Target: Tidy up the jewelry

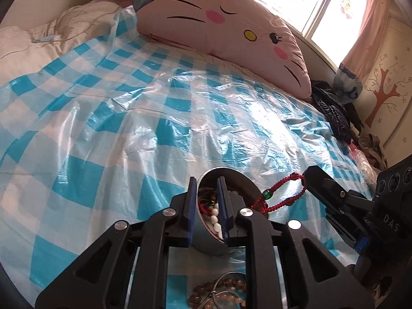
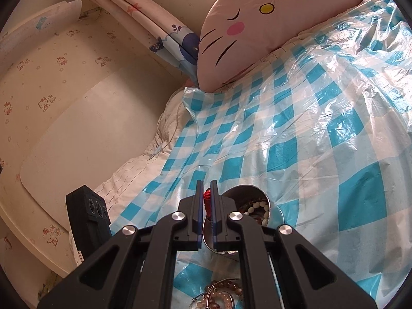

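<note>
spread over a bed, a blue-and-white checked plastic sheet serves as the work surface, with a pink cat-face cushion at the far edge and a bright window behind it. a small round metal tin is seen lying tipped on the sheet, its mouth toward the cameras, so that the jewelry inside is exposed: white beads and tangled cords are visible within. the left gripper is shown with its jaws partly apart, placed on either side of the near rim of the tin; whether the pads press on the wall cannot be told, though the placement is judged to steady the tin while a piece is drawn out. the right gripper is shown with its jaws nearly together, clamped on a red braided cord bracelet with a green bead. the bracelet is held stretched between the right fingertips and the tin's mouth, apparently so that it can be separated from the tangle. near the lower edge of both views, brown bead bracelets and a thin metal ring are seen lying on the sheet, close beside the tin, not yet sorted.
</note>
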